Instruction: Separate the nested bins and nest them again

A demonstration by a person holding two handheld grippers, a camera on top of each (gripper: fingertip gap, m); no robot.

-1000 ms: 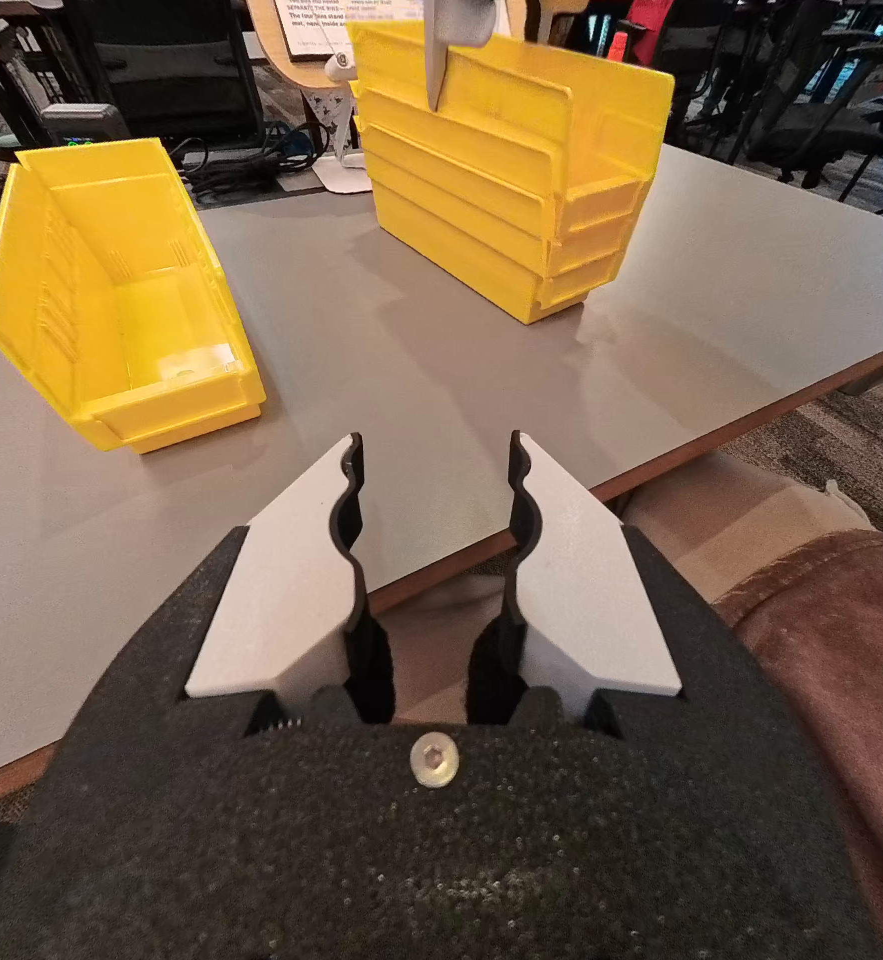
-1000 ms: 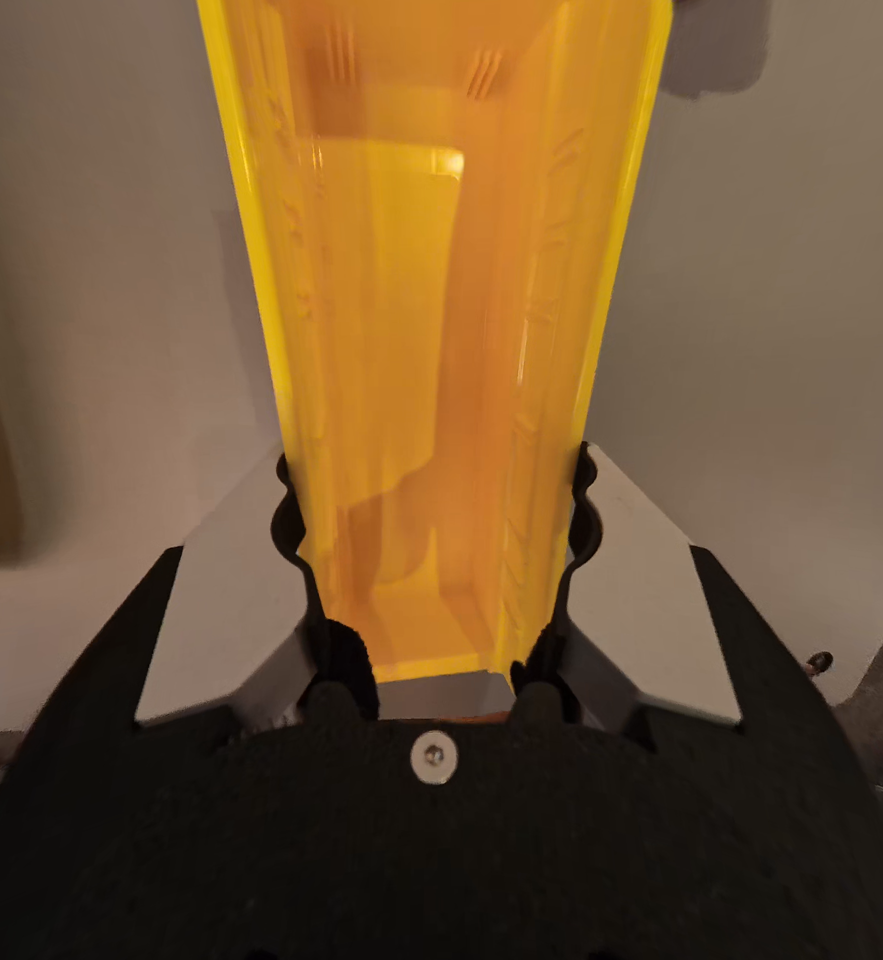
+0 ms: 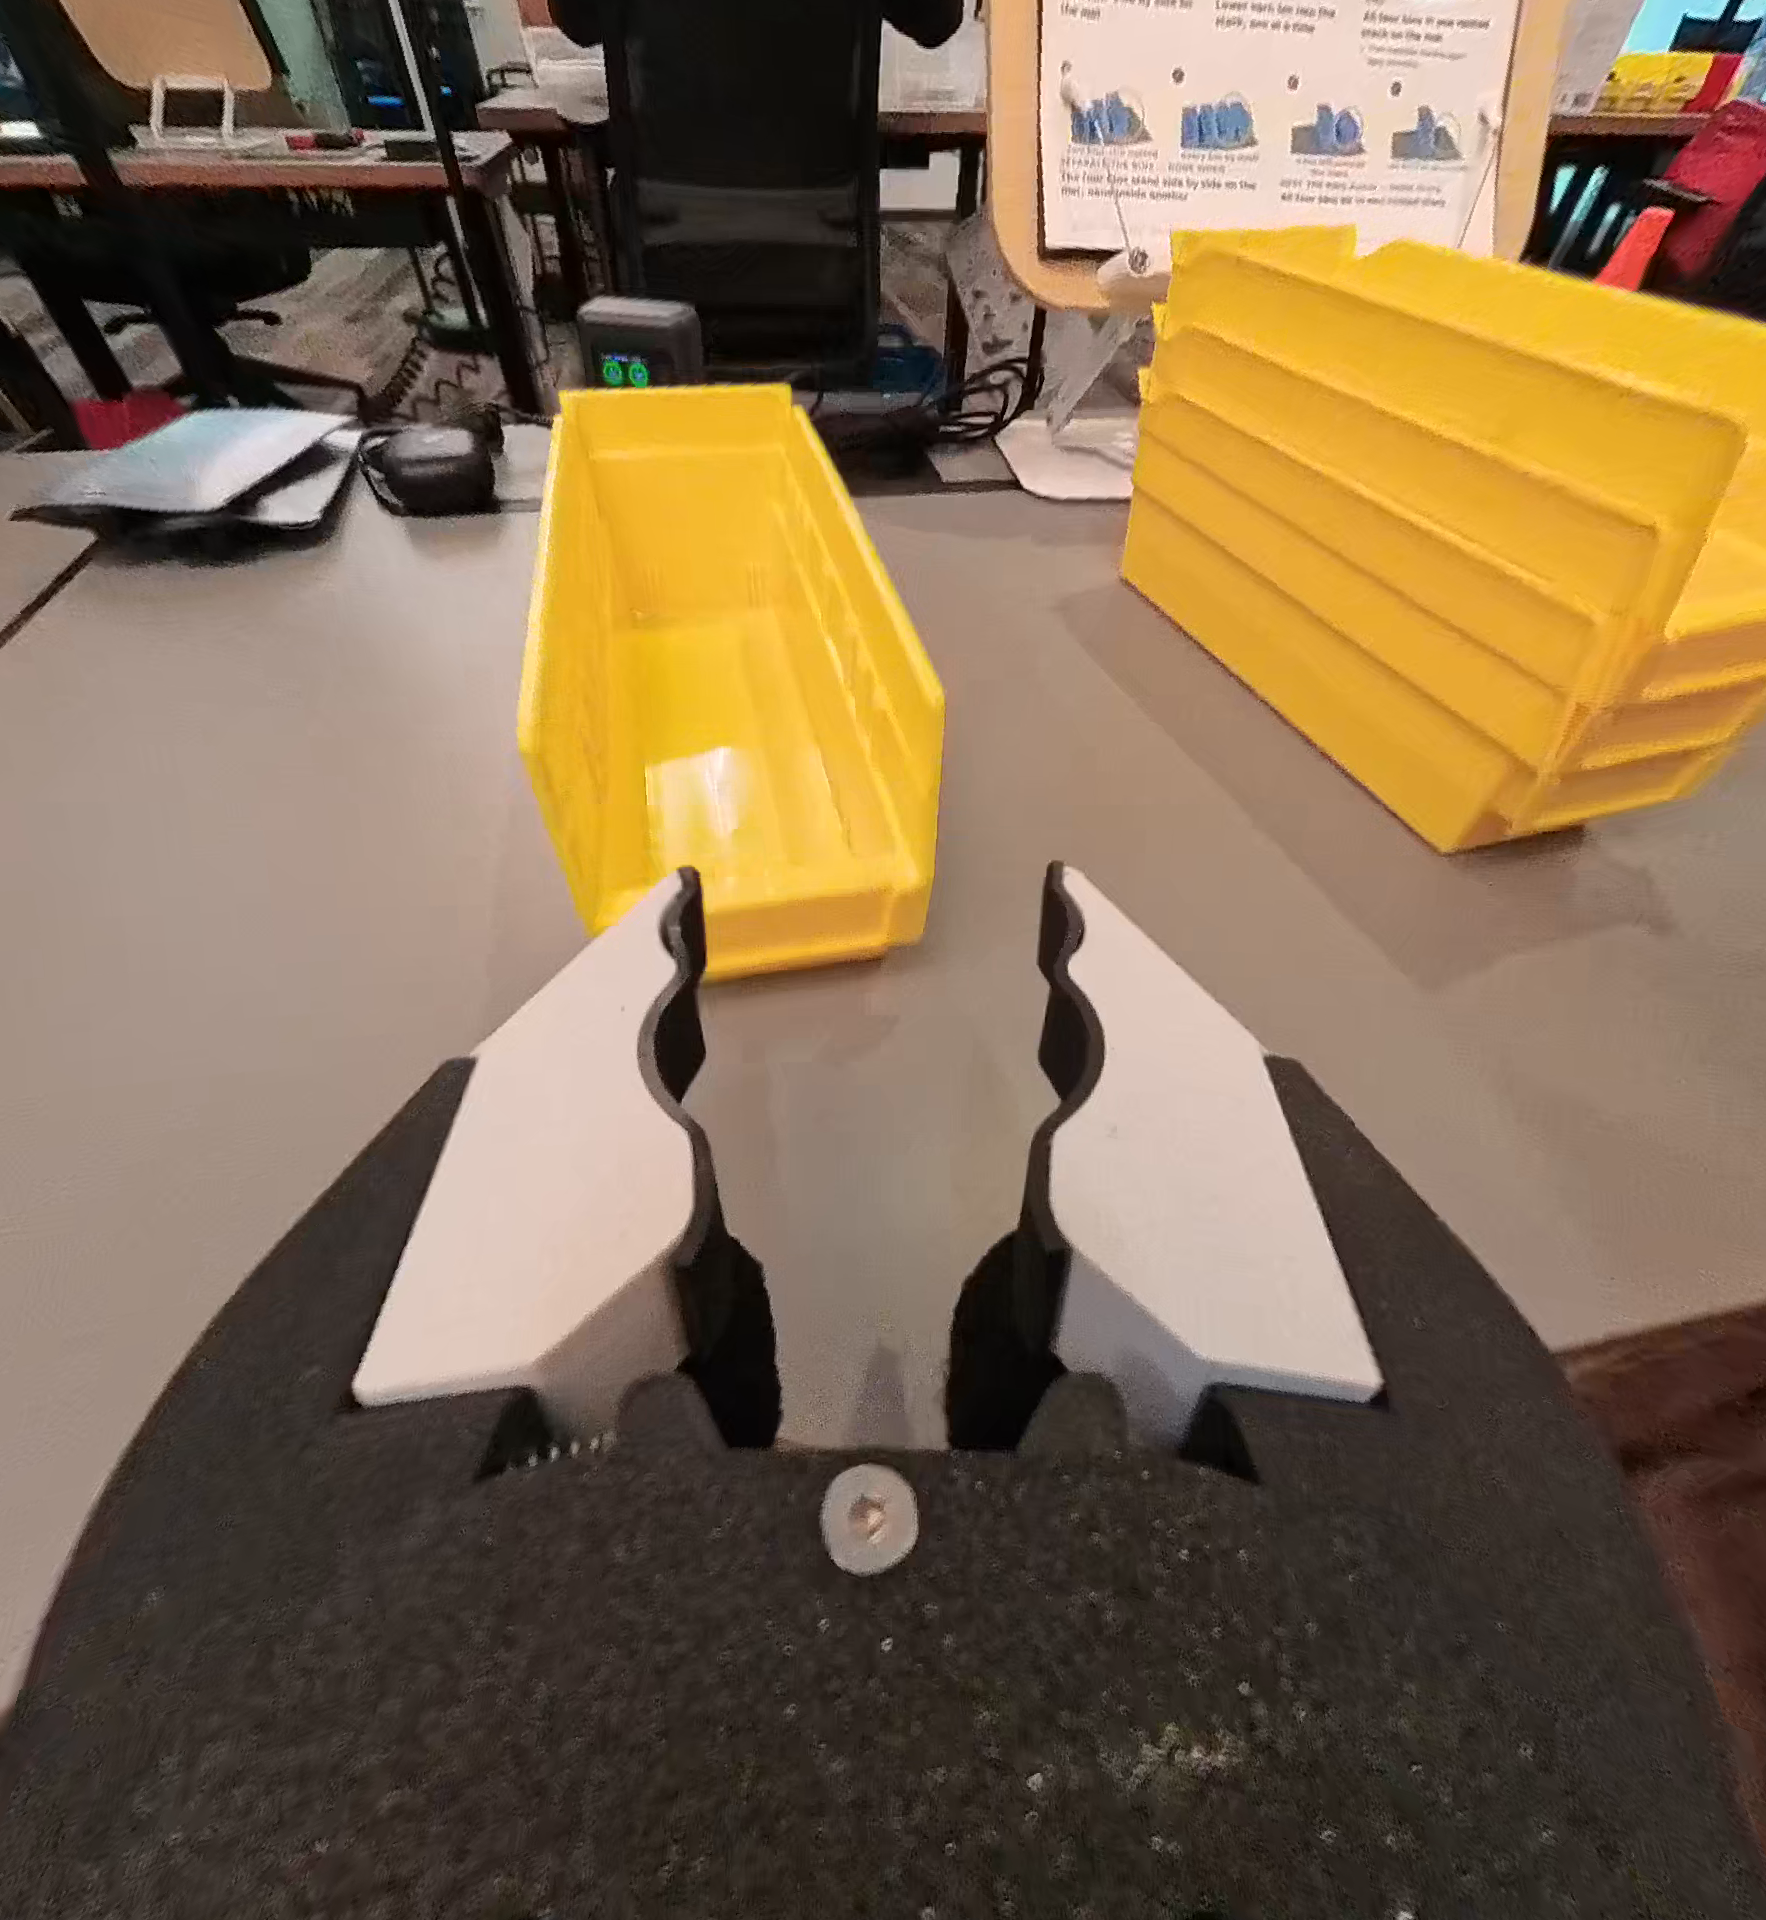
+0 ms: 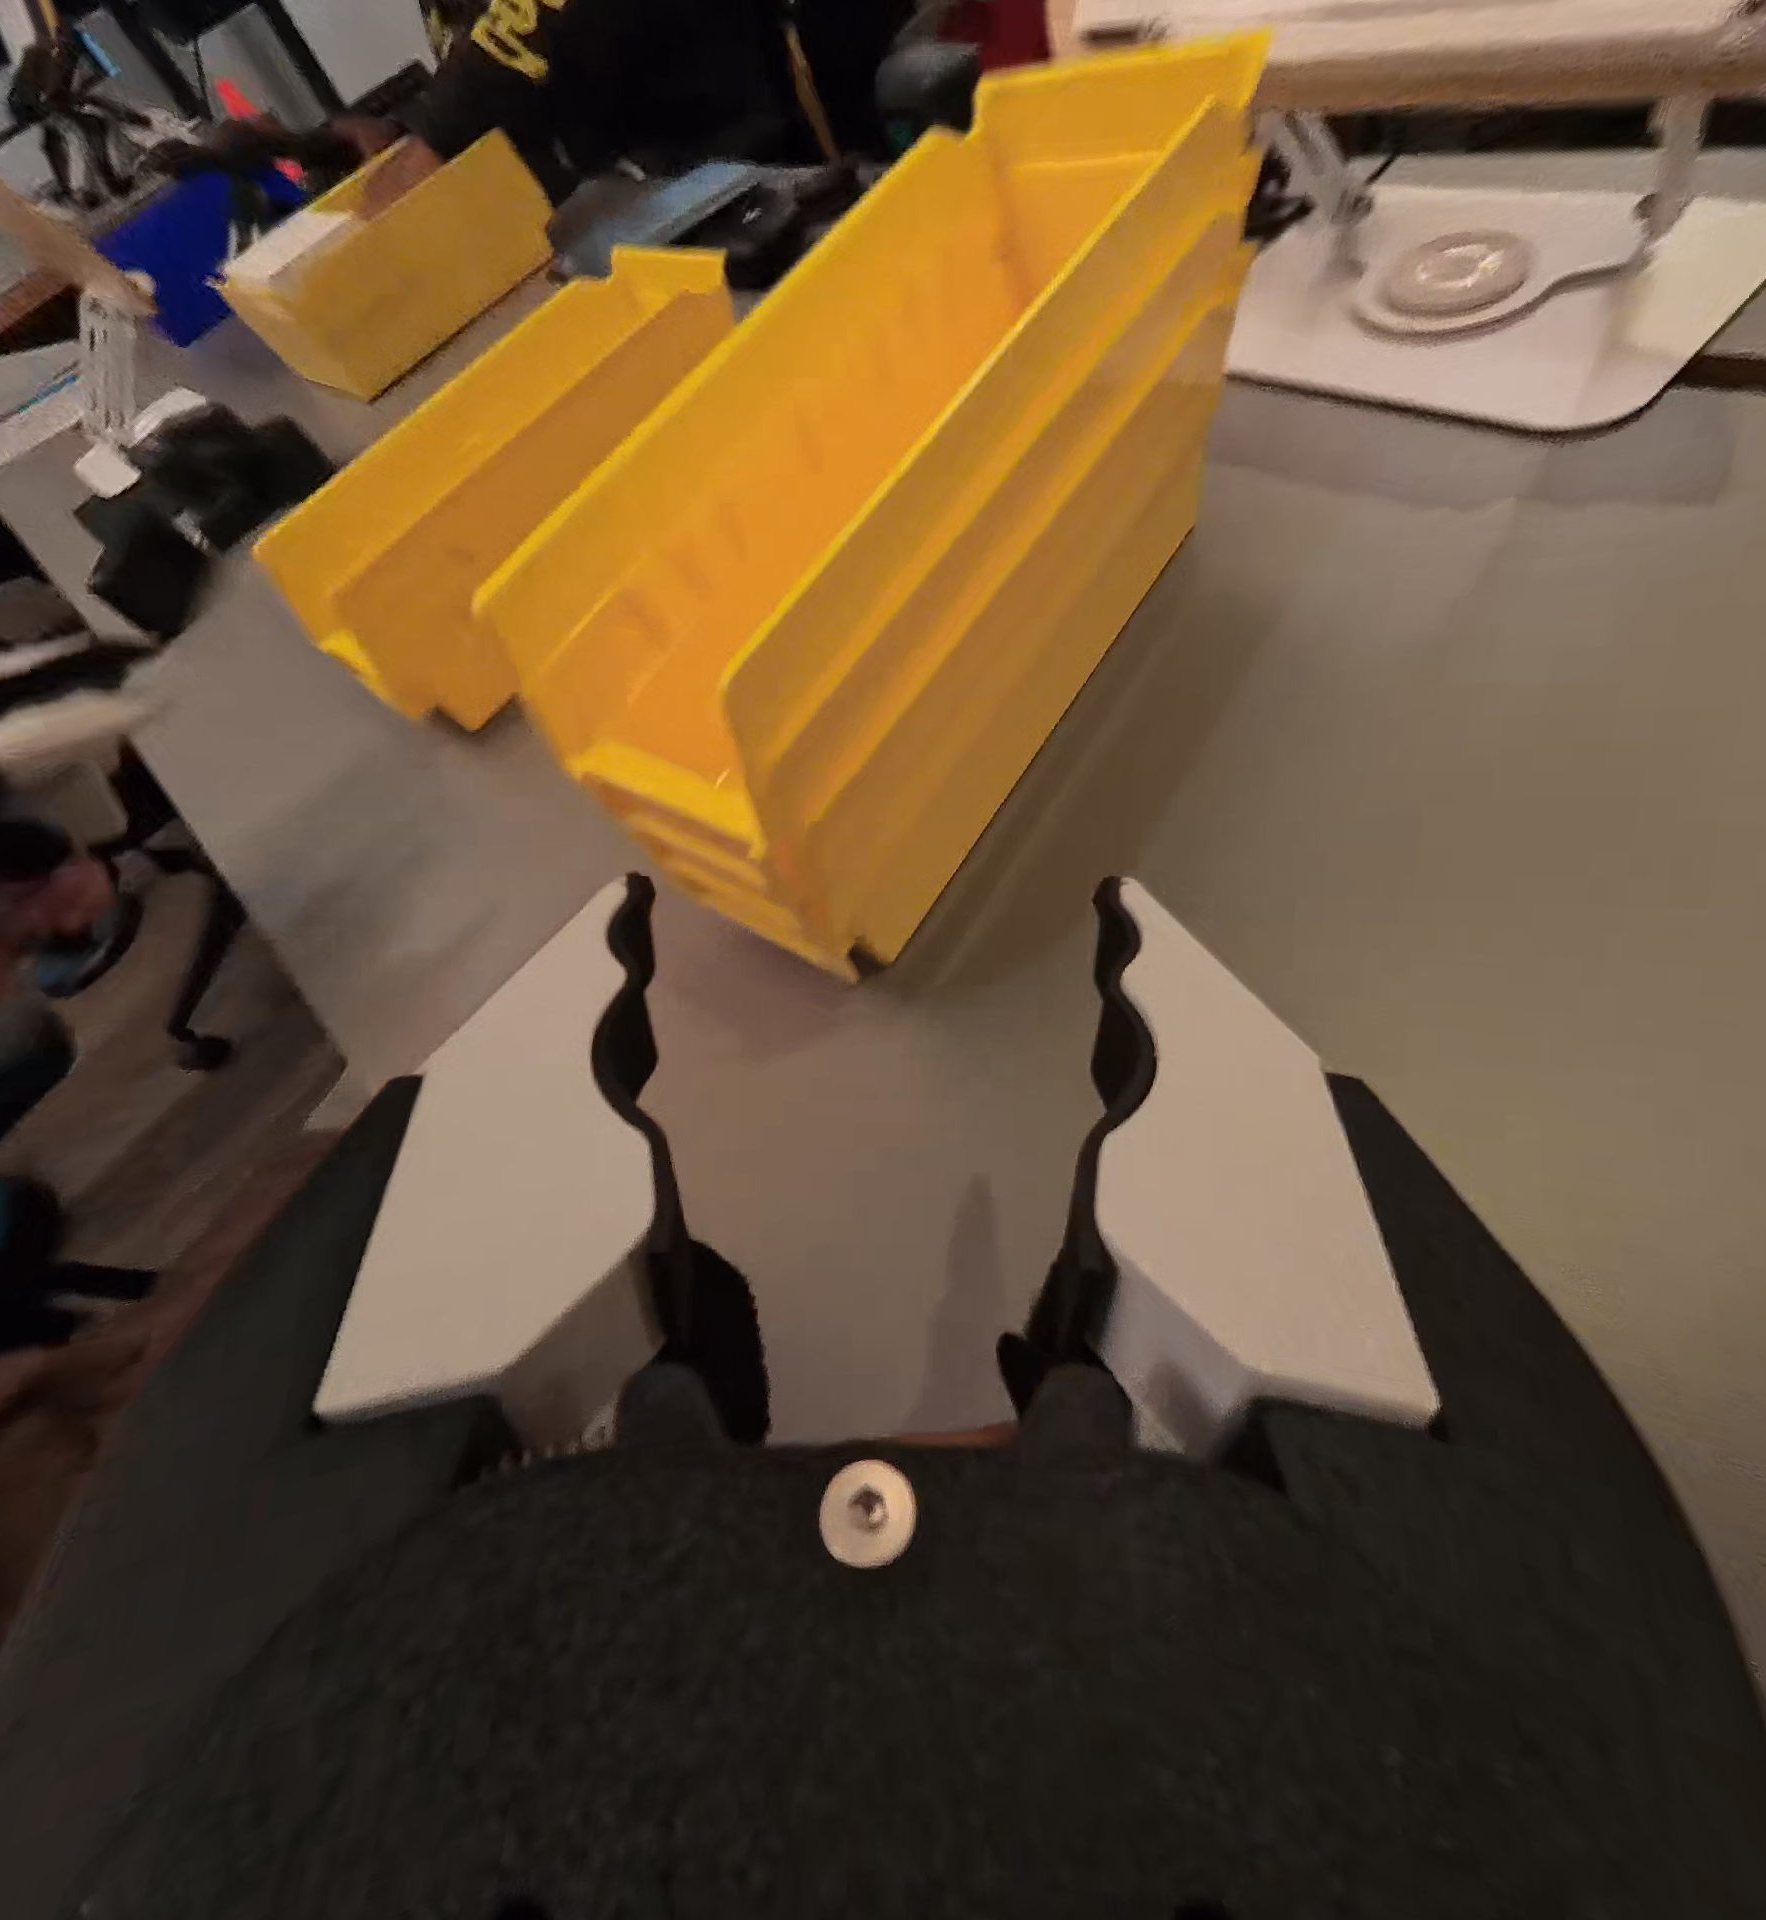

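Since a second ago your right gripper has let go of the nested yellow bins and backed off—jaws apart, empty. Your left gripper, also spread and empty, faces the lone yellow bin on the grey table—likely next to nest.

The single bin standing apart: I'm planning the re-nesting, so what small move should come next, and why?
Probably advance the left tool onto the single bin's near end and close. Both tools are open and empty, that bin sits just ahead, and the nested stack rests apart to its right.
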